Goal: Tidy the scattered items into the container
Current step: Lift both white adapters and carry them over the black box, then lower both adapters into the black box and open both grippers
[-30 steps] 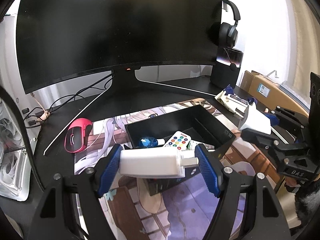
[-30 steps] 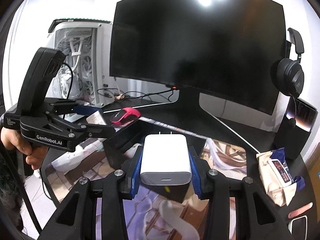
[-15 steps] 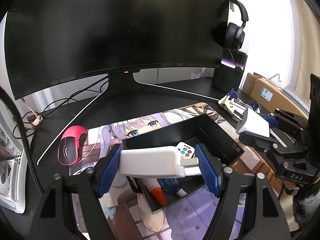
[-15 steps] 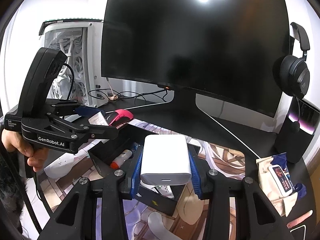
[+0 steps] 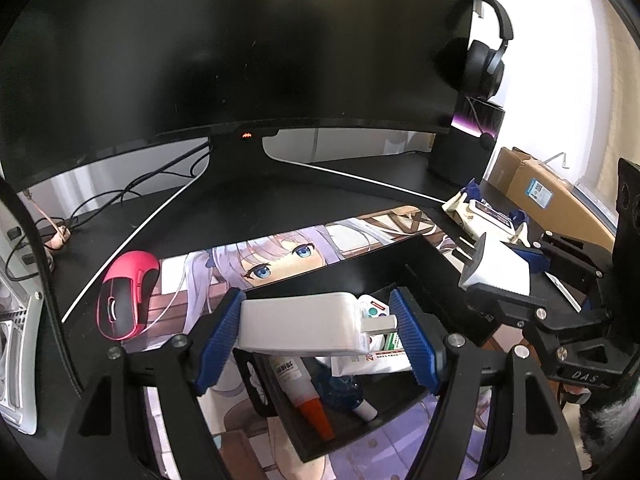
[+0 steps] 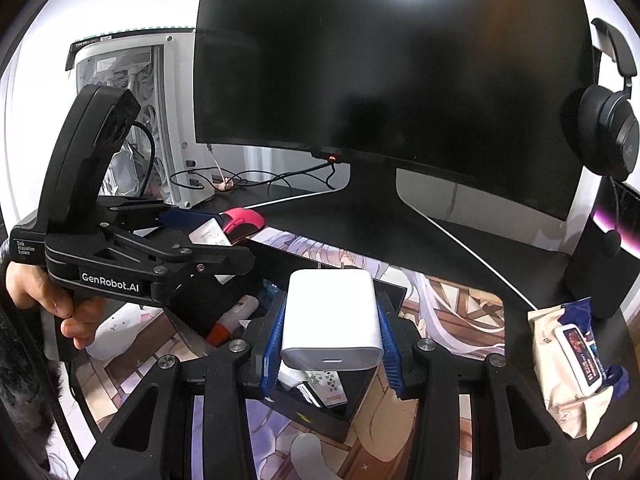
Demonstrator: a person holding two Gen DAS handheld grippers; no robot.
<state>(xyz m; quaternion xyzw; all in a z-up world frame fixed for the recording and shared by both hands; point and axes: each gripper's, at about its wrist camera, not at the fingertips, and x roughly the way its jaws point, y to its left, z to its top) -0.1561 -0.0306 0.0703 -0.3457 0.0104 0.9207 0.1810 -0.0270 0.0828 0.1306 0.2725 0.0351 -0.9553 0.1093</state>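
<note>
My left gripper (image 5: pixel 316 338) is shut on a long white charger (image 5: pixel 300 326) and holds it above the open black box (image 5: pixel 424 258). My right gripper (image 6: pixel 330 338) is shut on a square white charger (image 6: pixel 331 316), also above the box (image 6: pixel 344 416); it shows at the right in the left wrist view (image 5: pixel 498 270). Inside the box lie an orange-capped tube (image 5: pixel 308 396), a small remote (image 5: pixel 372 308), a blue item and paper packets. The left gripper's body shows at the left in the right wrist view (image 6: pixel 132 260).
A red mouse (image 5: pixel 126 300) lies left of the box on the printed desk mat (image 5: pixel 280 256). A wipes pack (image 6: pixel 568 356) lies at the right. A big monitor (image 5: pixel 240 48), headphones (image 5: pixel 484 60), a speaker and a white PC case (image 6: pixel 132 120) stand behind.
Both grippers have moved forward and over the box, each still holding its charger. The box now sits right under the fingers and its contents show more fully.
</note>
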